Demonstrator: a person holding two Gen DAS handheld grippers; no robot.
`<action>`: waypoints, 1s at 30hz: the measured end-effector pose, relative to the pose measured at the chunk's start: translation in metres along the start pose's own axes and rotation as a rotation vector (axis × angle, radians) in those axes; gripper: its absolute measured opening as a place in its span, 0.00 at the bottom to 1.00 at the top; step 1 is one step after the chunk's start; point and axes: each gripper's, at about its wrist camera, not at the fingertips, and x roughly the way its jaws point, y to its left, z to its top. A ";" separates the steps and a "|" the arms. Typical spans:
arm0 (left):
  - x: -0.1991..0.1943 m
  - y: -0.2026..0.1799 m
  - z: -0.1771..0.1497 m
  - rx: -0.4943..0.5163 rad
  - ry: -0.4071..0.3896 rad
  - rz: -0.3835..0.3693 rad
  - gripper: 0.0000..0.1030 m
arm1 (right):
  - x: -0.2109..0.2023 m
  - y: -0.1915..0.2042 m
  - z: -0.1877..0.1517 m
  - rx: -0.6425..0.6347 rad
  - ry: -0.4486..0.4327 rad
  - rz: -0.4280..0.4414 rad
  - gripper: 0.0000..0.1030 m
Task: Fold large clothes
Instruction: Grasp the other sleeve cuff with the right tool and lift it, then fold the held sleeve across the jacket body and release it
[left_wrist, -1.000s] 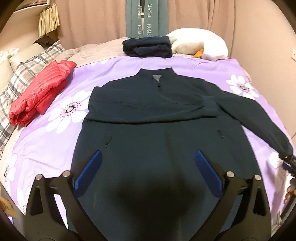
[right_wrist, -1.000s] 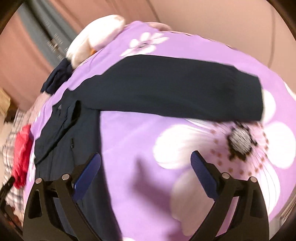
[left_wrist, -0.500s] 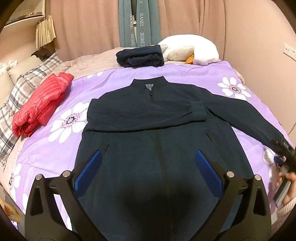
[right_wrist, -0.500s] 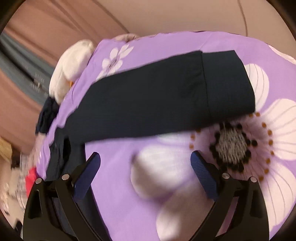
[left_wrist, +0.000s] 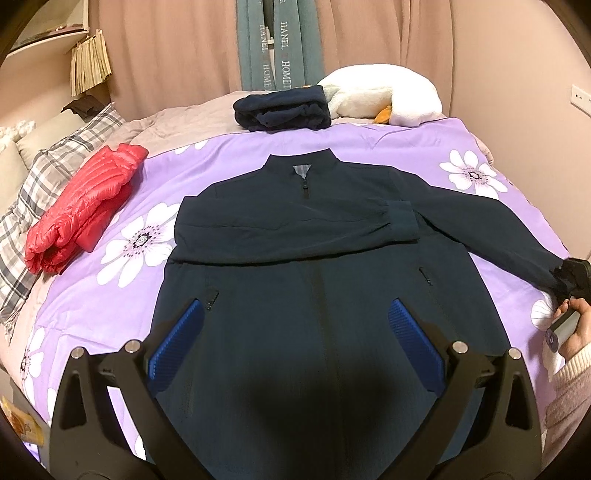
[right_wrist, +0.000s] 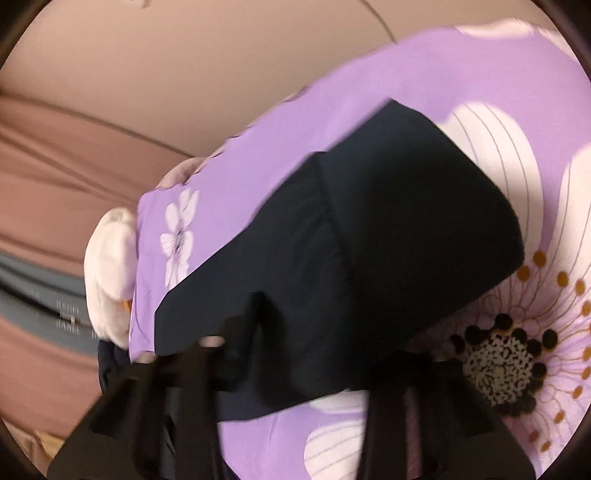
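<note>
The dark navy zip-front jacket (left_wrist: 317, 280) lay flat and face up on the purple floral bedspread (left_wrist: 110, 295). Its long axis ran from the hem, nearest the left camera, to the collar, which pointed toward the pink curtains (left_wrist: 177, 55). One sleeve lay folded across the chest. The other sleeve (right_wrist: 351, 258) extended outward to the right, cuff at the far end. The left gripper (left_wrist: 295, 339) hovered above the lower jacket with its blue-padded fingers (left_wrist: 177, 343) spread apart, holding nothing. The right gripper (right_wrist: 295, 391) was at the cuff of the extended sleeve; blur prevented a reading of its jaw state.
</note>
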 end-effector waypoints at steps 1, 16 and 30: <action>0.001 0.001 0.000 -0.001 0.002 0.002 0.98 | 0.001 0.000 0.001 0.002 -0.010 -0.002 0.14; 0.049 0.067 -0.011 -0.226 0.144 -0.076 0.98 | -0.100 0.238 -0.083 -0.945 -0.287 0.173 0.04; 0.081 0.189 -0.051 -0.508 0.205 0.088 0.98 | -0.042 0.337 -0.461 -1.918 -0.008 0.287 0.68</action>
